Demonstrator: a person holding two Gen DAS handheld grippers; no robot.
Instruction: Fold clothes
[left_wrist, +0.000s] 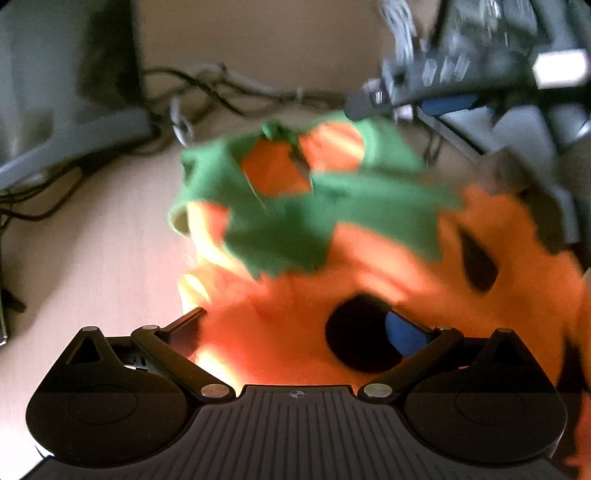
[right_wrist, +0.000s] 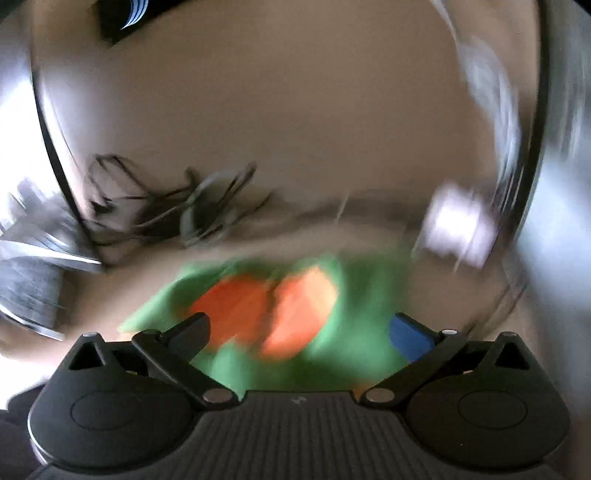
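Note:
An orange pumpkin-style garment (left_wrist: 295, 317) with black face patches and a jagged green collar (left_wrist: 303, 214) lies crumpled on the beige table (left_wrist: 92, 251). My left gripper (left_wrist: 299, 328) is open, its fingers spread wide with the orange cloth bunched between them. In the blurred right wrist view the green collar (right_wrist: 354, 332) and orange patches (right_wrist: 295, 314) lie just ahead of my right gripper (right_wrist: 303, 330), which is also open and wide. The grey body of the right-hand tool (left_wrist: 461, 74) hovers at the garment's far right edge.
A tangle of dark cables (left_wrist: 207, 92) lies on the table beyond the garment. A grey stand or box (left_wrist: 62, 92) sits at the far left. A bright white object (right_wrist: 458, 225) shows blurred at the right.

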